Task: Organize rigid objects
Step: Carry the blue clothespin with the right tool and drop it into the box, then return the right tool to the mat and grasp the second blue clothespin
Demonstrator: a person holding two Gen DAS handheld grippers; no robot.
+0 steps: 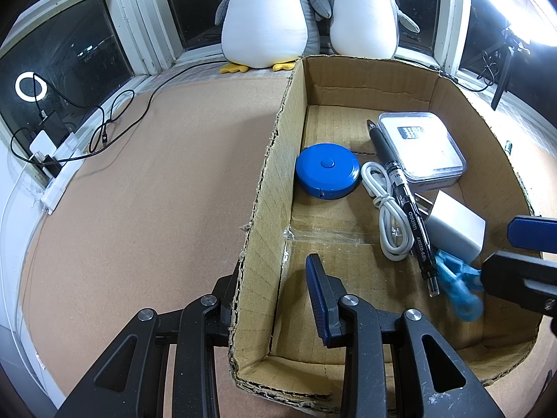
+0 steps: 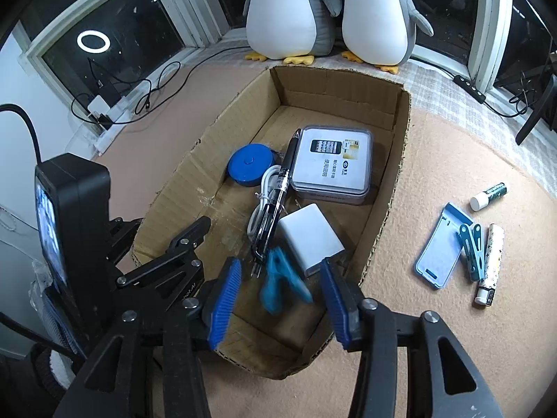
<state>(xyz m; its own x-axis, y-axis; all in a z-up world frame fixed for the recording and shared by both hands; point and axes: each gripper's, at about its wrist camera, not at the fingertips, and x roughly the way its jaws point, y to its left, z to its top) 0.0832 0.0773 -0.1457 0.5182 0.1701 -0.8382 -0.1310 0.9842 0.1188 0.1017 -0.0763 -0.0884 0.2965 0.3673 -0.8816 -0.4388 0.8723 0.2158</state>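
1. Cardboard box (image 2: 397, 160) on table, its left wall pinched tight by left gripper (image 1: 271, 299).
2. Right gripper (image 2: 282, 299) spread apart, touching nothing.
3. Blurry blue clip (image 2: 278, 285) loose between those fingers, at 6 o'clock in box.

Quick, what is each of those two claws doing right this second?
Left gripper: shut on the cardboard box wall.
Right gripper: open, blue clip loose between its fingers.

Two plush penguins (image 1: 268, 17) sat on windowsill; ring light (image 1: 30, 87) glowed in dark window; black cables (image 1: 111, 129) trailed across cork surface (image 1: 156, 191).
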